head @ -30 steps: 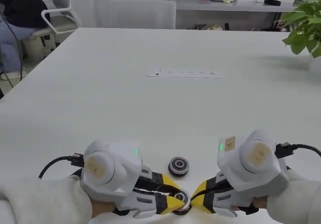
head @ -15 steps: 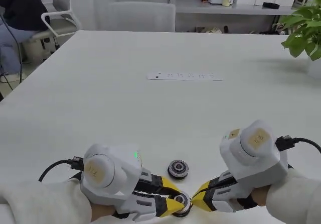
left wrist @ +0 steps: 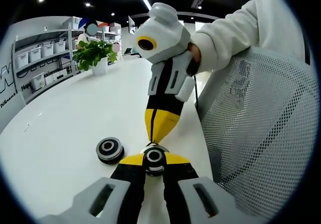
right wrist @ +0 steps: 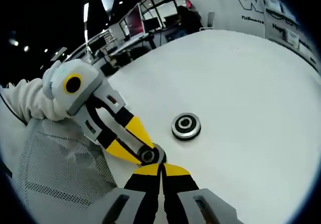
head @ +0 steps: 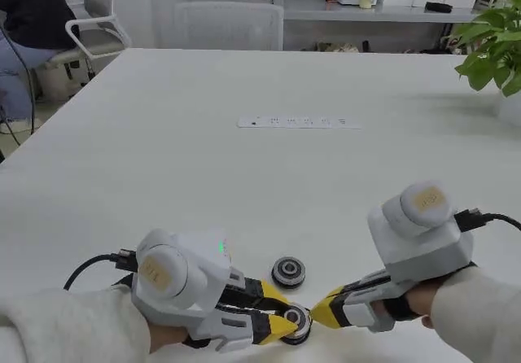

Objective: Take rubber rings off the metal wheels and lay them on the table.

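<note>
one wheel [head: 288,272] flat; left claw [head: 290,320] grips second wheel [left wrist: 154,159].

the left gripper [head: 285,325] is clamping its jaws on a metal wheel [left wrist: 154,158]; the right gripper [head: 320,317] is meeting those jaws tip to tip, its own jaws pressed together, white sleeves [head: 65,326] trailing behind both.

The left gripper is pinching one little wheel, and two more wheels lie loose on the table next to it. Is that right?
Not quite: only one loose wheel lies on the table next to it, as the head view shows. The left gripper is indeed pinching one little wheel.
</note>
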The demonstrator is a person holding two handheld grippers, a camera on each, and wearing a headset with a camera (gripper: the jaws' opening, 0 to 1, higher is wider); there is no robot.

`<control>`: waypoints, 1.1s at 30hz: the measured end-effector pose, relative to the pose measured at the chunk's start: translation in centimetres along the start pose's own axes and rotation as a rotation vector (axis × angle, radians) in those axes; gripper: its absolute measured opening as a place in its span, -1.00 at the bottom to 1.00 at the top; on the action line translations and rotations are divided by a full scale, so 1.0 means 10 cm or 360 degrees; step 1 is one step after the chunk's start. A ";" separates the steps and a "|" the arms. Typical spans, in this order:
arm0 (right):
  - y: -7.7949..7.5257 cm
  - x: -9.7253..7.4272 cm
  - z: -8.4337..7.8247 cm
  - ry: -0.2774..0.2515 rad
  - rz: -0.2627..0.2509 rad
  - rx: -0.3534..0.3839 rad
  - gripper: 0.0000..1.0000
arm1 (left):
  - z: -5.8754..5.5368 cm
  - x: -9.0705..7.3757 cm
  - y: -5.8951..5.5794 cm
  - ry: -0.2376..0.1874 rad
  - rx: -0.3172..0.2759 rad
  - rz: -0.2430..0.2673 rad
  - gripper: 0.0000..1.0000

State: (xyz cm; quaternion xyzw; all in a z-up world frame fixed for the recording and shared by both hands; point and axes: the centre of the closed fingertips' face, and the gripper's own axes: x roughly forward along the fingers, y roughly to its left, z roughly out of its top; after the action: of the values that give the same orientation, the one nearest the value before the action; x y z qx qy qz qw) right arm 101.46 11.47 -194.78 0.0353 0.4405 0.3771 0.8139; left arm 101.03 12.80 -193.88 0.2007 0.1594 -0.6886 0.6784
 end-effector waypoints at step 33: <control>0.10 -0.01 0.08 -0.0076 0.0113 0.0300 -1.00 | 0.00 0.01 0.01 -0.0003 -0.0015 0.0002 -0.85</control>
State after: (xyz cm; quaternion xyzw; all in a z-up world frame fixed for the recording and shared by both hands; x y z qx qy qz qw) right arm 101.38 12.37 -193.85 0.1364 0.4529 0.3616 0.8034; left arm 101.13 12.73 -193.93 0.1969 0.1620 -0.6875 0.6799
